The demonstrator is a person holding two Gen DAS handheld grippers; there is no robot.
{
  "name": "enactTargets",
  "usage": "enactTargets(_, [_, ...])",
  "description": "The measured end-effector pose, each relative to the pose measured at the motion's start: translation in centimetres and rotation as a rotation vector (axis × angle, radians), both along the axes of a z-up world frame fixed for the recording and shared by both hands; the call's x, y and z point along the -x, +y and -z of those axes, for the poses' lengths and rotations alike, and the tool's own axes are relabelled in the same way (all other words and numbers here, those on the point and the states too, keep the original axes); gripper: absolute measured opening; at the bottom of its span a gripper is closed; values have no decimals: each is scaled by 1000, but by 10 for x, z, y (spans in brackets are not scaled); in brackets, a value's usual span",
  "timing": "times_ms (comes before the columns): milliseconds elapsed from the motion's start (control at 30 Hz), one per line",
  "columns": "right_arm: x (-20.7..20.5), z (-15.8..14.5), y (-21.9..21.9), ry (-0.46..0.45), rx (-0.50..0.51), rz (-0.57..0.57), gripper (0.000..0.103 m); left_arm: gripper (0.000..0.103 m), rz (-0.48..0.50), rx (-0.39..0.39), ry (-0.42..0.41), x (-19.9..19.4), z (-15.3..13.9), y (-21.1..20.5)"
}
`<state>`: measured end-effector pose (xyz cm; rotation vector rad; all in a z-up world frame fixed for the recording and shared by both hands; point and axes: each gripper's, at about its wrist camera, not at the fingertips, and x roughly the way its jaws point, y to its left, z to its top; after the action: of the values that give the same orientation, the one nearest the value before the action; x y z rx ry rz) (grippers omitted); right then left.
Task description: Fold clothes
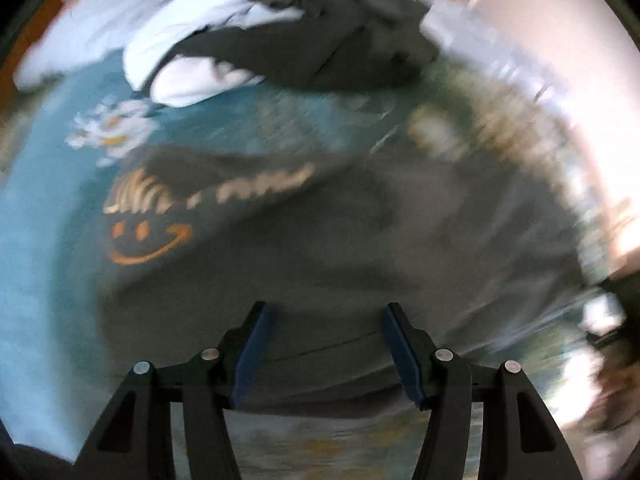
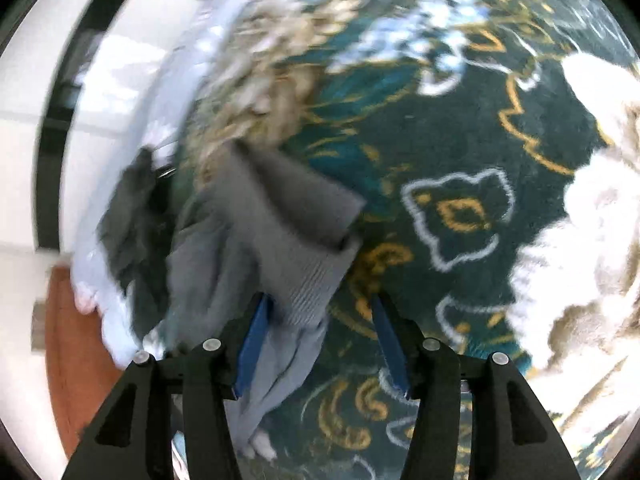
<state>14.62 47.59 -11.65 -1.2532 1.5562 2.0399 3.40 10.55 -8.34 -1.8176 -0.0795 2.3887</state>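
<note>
A dark grey shirt (image 1: 320, 264) with an orange smiley print (image 1: 148, 240) and pale lettering lies spread on the patterned bed cover. My left gripper (image 1: 326, 312) is open just above the shirt's near hem, with the cloth between and below the blue pads (image 1: 252, 352). In the right wrist view, a grey sleeve with a ribbed cuff (image 2: 304, 280) lies crumpled on the cover. My right gripper (image 2: 320, 308) is open, with the cuff beside the left pad (image 2: 254, 340). Both views are motion-blurred.
A pile of white and dark grey clothes (image 1: 248, 32) lies at the far side of the bed. The teal cover (image 2: 460, 140) with gold and white flowers fills the right wrist view. A white fluffy patch (image 2: 592, 220) is at the right. The bed edge and orange floor (image 2: 76, 360) are at the left.
</note>
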Motion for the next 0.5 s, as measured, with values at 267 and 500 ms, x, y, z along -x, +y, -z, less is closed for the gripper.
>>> enactTargets(267, [18,-9,10,-15,-12,53,37,62,-277,-285,91,-4,-24,-80])
enactTargets(500, [42,-81,-22,38,-191,-78,21,62,-547,-344,197,-24,-41,-153])
